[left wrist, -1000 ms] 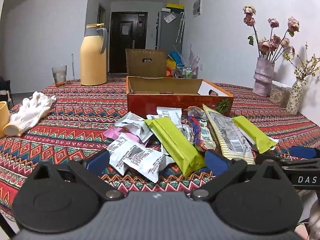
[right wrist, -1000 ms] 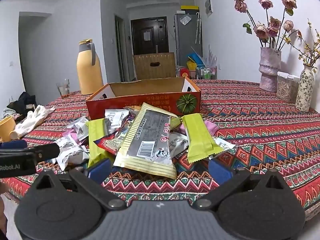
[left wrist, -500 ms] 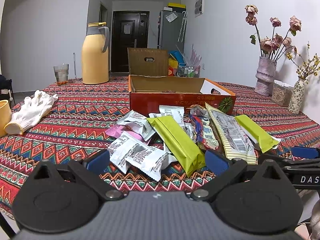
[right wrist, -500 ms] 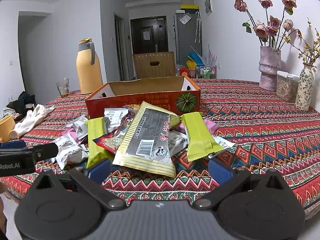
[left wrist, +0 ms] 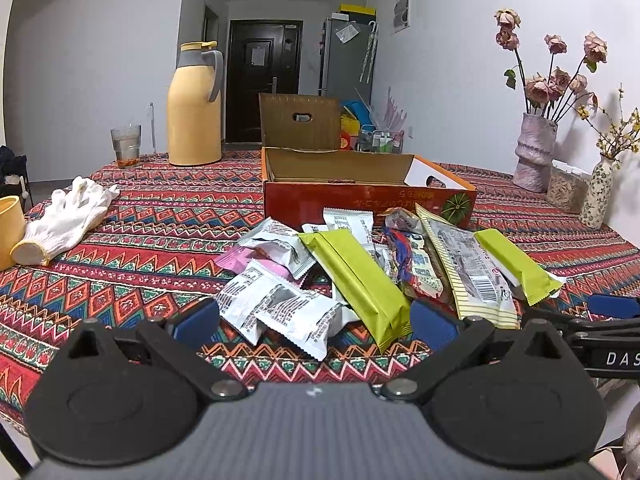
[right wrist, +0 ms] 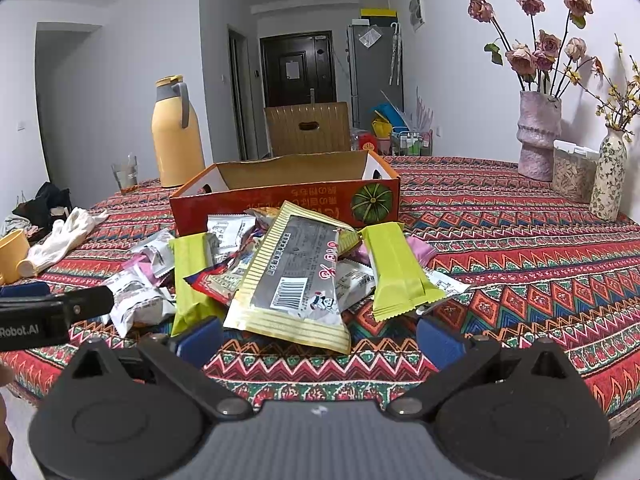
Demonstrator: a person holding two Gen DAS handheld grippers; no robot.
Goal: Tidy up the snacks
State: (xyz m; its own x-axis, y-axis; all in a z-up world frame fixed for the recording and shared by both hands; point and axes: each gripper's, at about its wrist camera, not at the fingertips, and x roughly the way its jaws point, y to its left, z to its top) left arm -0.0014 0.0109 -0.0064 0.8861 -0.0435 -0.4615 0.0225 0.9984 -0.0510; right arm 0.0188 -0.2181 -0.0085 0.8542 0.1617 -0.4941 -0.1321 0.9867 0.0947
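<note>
Cardboard box (right wrist: 288, 204) seemingly empty, snack packets (right wrist: 288, 276) all heaped near the table's (right wrist: 520, 248) front edge; left gripper (left wrist: 314, 322) and right gripper (right wrist: 320, 338) jaws spread, holding nothing.

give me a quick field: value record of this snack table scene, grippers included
left gripper: open, empty, low before the pile
right gripper: open, empty, low before the pile
snack pile: loose packets on the tablecloth, in front of the box
striped packet: on top of the pile, barcode up
box: red, open, no snacks visible inside
white glove: left side, apart from the pile
flask: upright behind
</note>
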